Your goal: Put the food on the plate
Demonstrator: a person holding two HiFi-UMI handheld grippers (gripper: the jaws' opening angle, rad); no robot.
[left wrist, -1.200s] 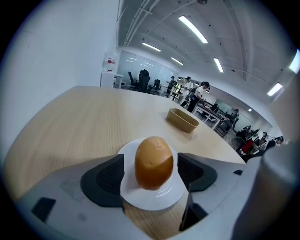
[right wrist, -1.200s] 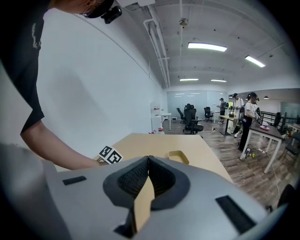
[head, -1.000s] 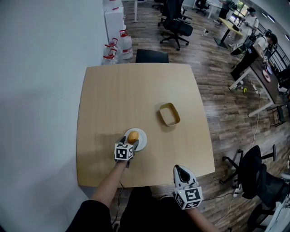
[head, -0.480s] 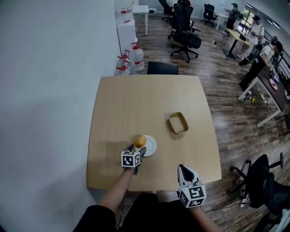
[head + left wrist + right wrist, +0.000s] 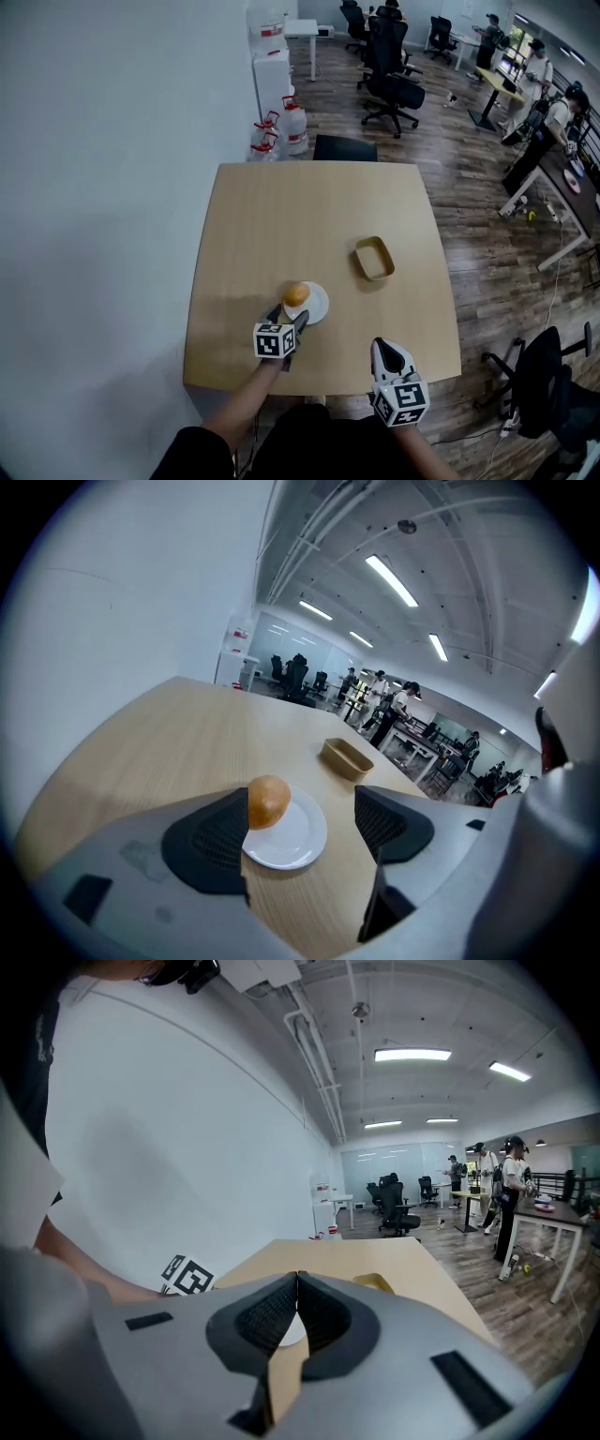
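**A:** Your bun (image 5: pixel 296 293) sits on the plate (image 5: pixel 317 305), on the rim side nearer the table's (image 5: pixel 281 216) left edge. Judging by that, the food is already where the task wants it.

**B:** That would explain your left tongs (image 5: pixel 289 321). The jaws stand wide apart with nothing clamped, which reads to me as a release rather than a reach.

**A:** Look along them and you see the plate's bare white middle in the gap. The bun lies just past the tip of the left jaw, beyond the gap rather than inside it. I can't tell whether it brushes that tip.

**B:** Your left tongs hang over the strip between the plate and the table's near edge, pointing away from you, so the bun is just ahead of them.

**A:** Your right tongs (image 5: pixel 389 354) are pressed together on nothing, parked at the near edge toward the right corner. They are well apart from the bun and look idle, out of the way.

**B:** The tray (image 5: pixel 374 259) lies further in toward the right edge, apart from the plate, and it looks empty.
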